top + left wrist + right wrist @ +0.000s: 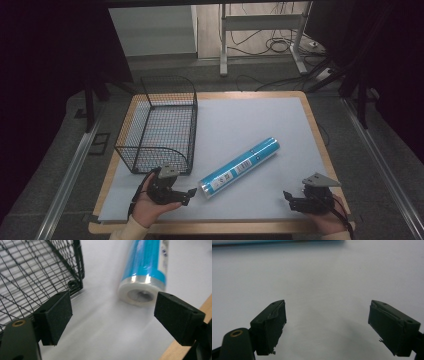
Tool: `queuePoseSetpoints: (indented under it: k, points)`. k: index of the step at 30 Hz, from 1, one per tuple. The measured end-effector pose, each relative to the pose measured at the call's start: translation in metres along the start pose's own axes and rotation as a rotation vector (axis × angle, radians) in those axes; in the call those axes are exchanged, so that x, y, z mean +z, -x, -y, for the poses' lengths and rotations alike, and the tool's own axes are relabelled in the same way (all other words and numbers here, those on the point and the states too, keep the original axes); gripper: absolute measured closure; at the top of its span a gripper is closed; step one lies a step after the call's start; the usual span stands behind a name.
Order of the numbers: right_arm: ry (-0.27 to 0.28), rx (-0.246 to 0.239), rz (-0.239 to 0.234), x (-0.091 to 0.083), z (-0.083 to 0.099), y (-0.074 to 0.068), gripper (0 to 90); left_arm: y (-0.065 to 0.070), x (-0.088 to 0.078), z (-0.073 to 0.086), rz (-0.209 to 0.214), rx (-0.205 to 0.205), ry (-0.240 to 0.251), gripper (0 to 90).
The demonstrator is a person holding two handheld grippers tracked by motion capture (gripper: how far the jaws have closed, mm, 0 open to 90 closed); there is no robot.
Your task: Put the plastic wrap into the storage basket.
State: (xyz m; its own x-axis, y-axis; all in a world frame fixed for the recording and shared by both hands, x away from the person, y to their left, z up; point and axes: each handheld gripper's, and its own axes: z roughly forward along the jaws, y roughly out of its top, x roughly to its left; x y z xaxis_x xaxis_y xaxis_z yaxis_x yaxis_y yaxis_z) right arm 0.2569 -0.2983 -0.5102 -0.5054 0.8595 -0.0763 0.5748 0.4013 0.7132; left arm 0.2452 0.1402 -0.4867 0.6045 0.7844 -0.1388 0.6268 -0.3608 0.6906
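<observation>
On white mat [250, 120]: blue plastic-wrapped cylindrical roll [240, 168] lying diagonal beside black wire-mesh basket [159, 125]. Left gripper [189, 196] jaws wide apart, empty, near roll end. Right gripper [289, 198] likewise spread, empty.

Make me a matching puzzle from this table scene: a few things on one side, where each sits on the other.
Things:
1. wire basket
2. blue tube
3. left gripper
4. right gripper

Places:
A. near right corner of the mat
B. far left of the mat
C. lying slantwise mid-mat
D. beside the tube's near end, in front of the basket

Pairs: 1-B, 2-C, 3-D, 4-A
</observation>
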Motion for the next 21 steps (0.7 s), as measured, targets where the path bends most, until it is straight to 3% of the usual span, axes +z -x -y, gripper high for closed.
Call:
queuePoseSetpoints:
  k: [5, 8, 21]
  points:
    - [-0.004, 0.005, 0.001, 0.0, 0.001, 0.0, 15.0, 0.002, -0.001, -0.007, -0.01, -0.001, -0.008, 14.6]
    - [0.001, 0.012, 0.01, 0.0, 0.001, 0.001, 13.9, 0.008, -0.002, -0.016, -0.045, 0.026, -0.03, 16.0]
    - [-0.01, 0.016, 0.006, 0.003, 0.0, 0.0, 13.2, 0.027, 0.001, -0.053, 0.0, 0.069, -0.035, 15.6]
